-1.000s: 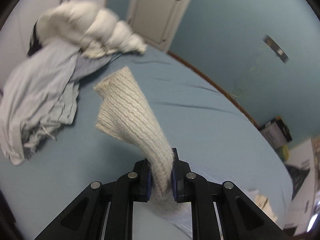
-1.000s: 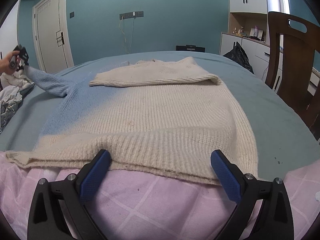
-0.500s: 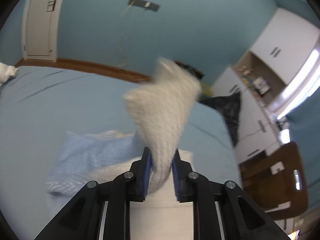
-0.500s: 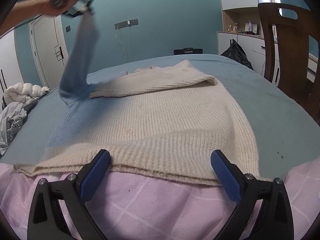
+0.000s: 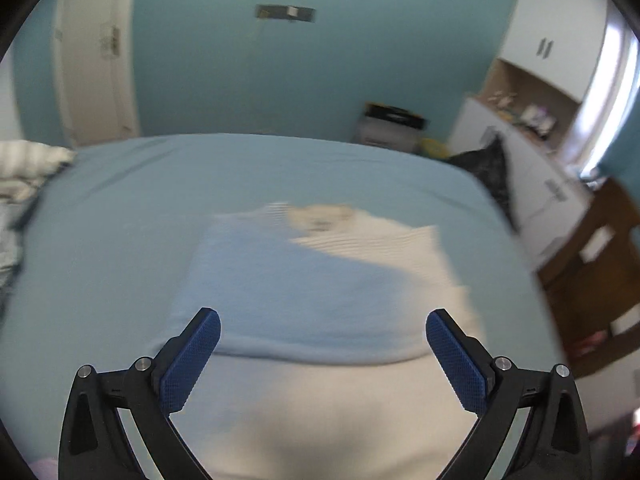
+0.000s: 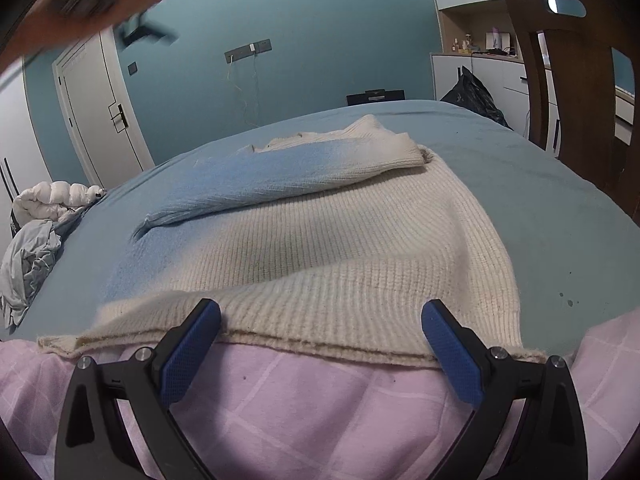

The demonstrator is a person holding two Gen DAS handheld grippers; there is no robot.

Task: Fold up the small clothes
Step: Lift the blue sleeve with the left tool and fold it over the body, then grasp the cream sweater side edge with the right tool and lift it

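Note:
A cream and light-blue knit sweater (image 6: 320,232) lies flat on the blue bed sheet (image 6: 552,200). Its blue-to-cream sleeve (image 6: 264,184) is folded across the chest. In the blurred left wrist view the same sweater (image 5: 320,292) lies below my left gripper (image 5: 323,330), whose jaws are opening wide with nothing between them. In the right wrist view that left gripper (image 6: 176,4) is a blur in a hand at the top left, high over the bed. My right gripper (image 6: 320,322) stands open just before the sweater's near hem, touching nothing.
A pink checked blanket (image 6: 320,400) lies under the right gripper. A pile of grey and white clothes (image 6: 40,232) sits at the bed's left edge. A wooden chair (image 6: 568,80), a black bag (image 6: 472,96) and white cabinets stand to the right. A white door (image 6: 92,108) is on the left.
My left gripper carried the sleeve up and over the sweater, then let it go; its jaws went from shut on the sleeve to wide open. The sleeve now lies across the chest. The right gripper stayed put.

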